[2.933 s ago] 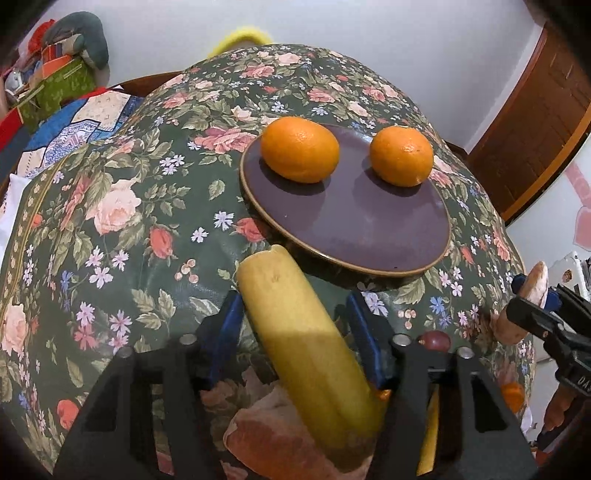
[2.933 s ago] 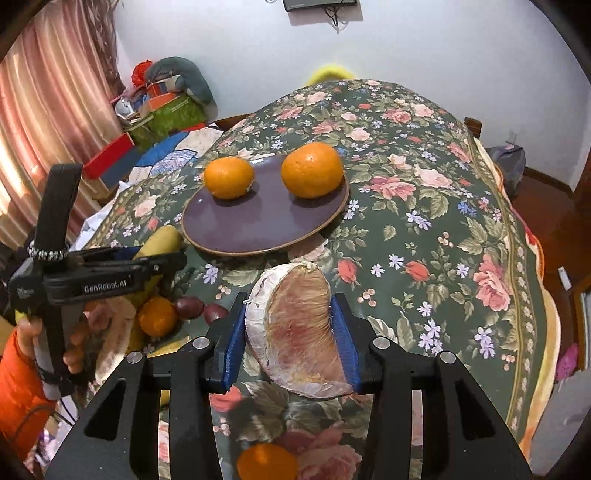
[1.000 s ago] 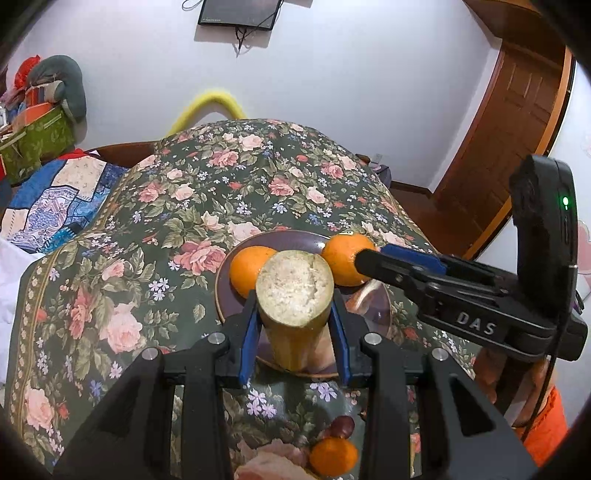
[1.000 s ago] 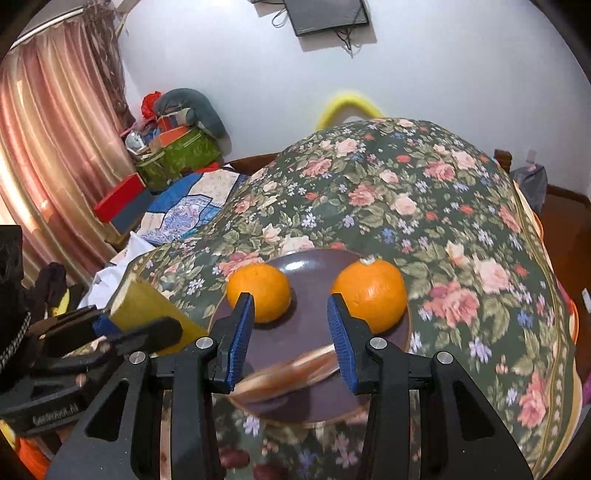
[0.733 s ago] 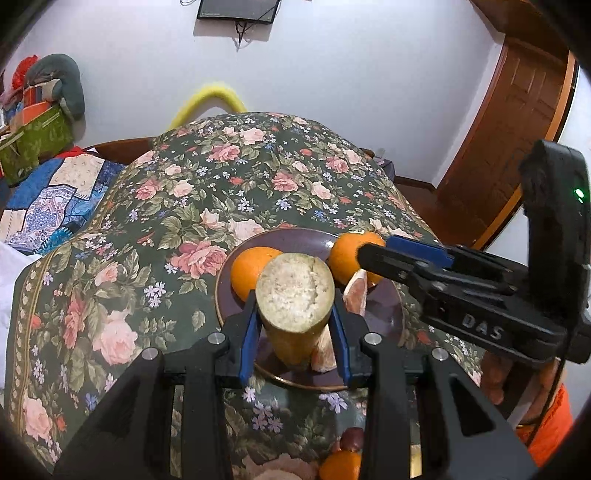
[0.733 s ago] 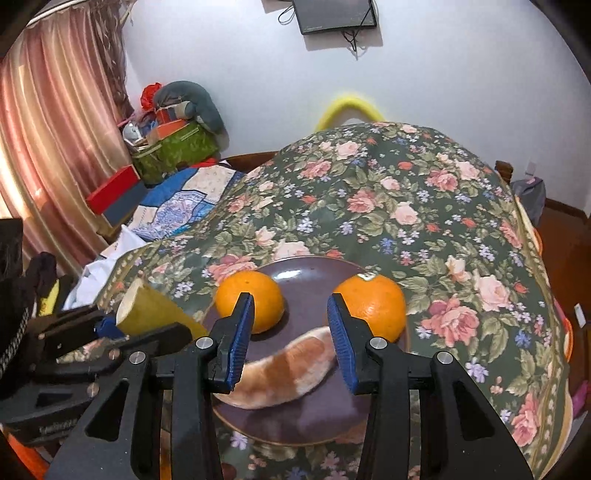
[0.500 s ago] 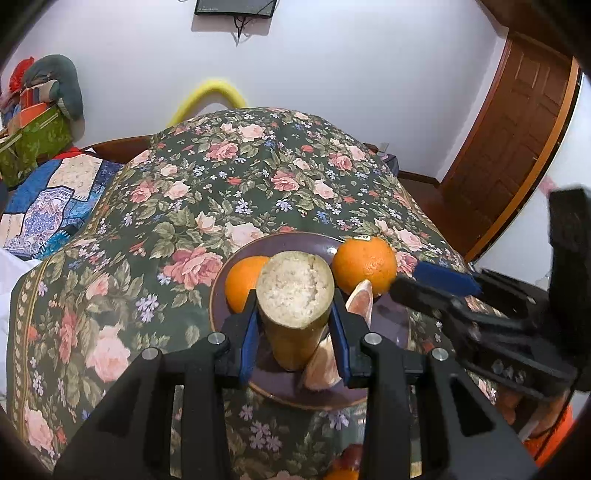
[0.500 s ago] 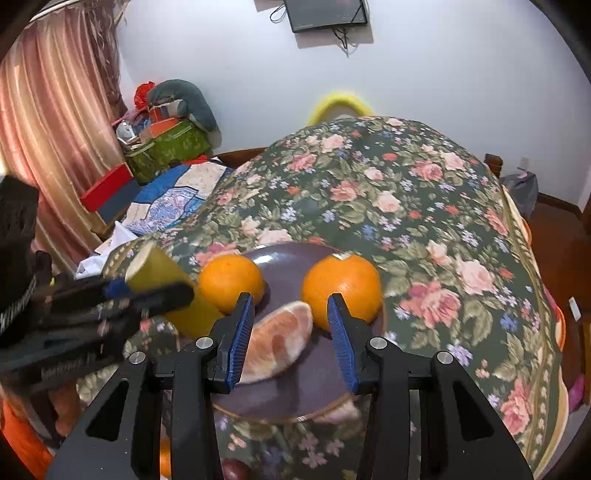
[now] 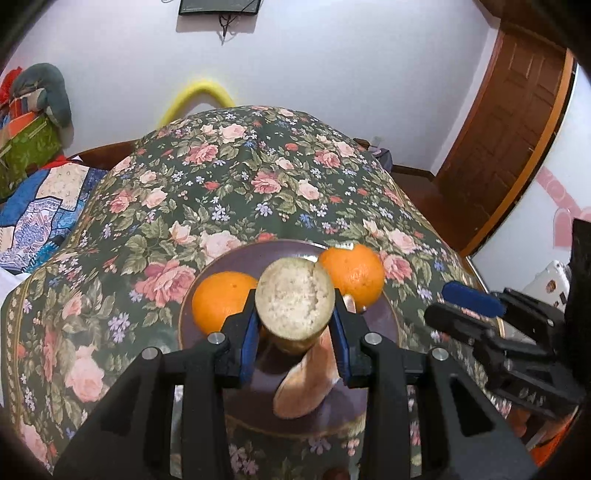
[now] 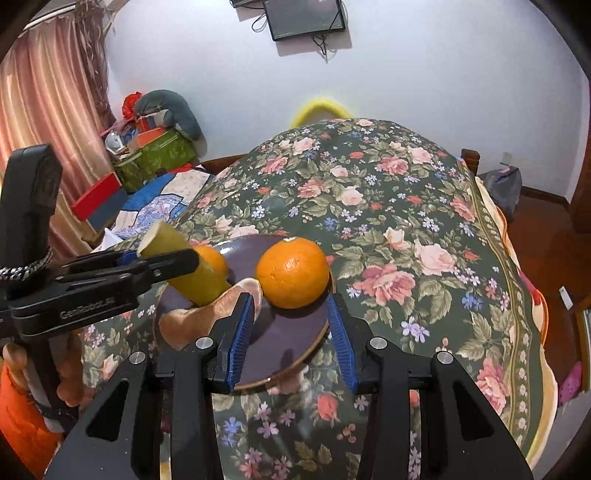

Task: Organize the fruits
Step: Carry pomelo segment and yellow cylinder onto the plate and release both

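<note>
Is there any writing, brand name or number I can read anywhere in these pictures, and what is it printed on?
"GenRobot.AI": pale lettering on the black side bar of the left claw, seen from the right wrist camera; slightly blurred but legible.
Faint marks on the right claw's black body in the left wrist view: too blurred to read.
Wall-mounted black screen: no readable text.

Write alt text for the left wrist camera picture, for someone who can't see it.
The left tool grips a yellow fruit chunk, cut end toward the camera, over a dark plate on a floral tablecloth. The plate holds two oranges and a pomelo wedge. The right tool is open at the right edge.
</note>
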